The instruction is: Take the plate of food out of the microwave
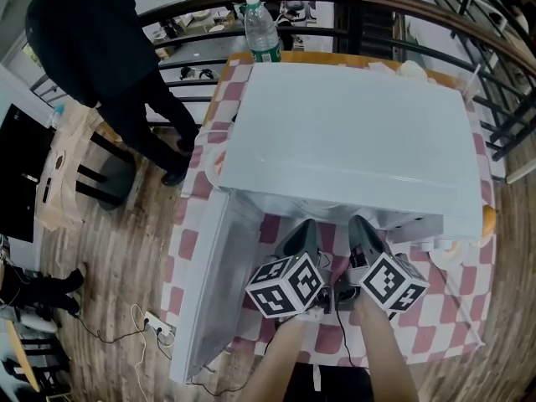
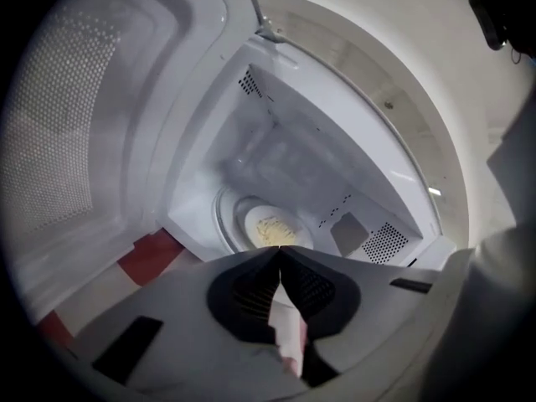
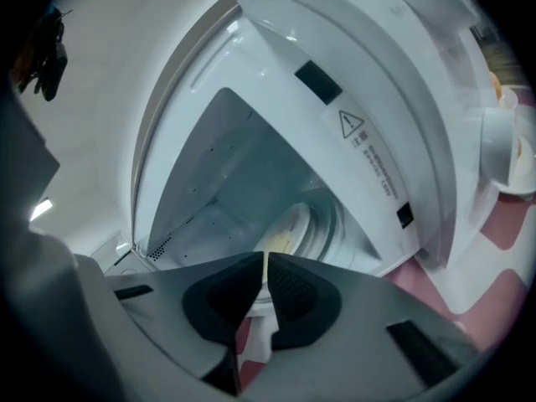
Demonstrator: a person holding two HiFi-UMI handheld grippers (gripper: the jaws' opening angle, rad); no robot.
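White microwave [image 1: 352, 132] open, plate of food [image 2: 270, 229] inside

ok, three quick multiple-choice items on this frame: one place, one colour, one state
1. The plate sits: A in the microwave; B on top of it; C beside it.
2. The cloth is checked: A blue and white; B green and yellow; C red and white.
3. The door is: A shut; B open; C missing.

Answers:
1 A, the left gripper view shows it inside the cavity.
2 C, red and white squares lie around the microwave.
3 B, in the head view it stands swung out to the left.
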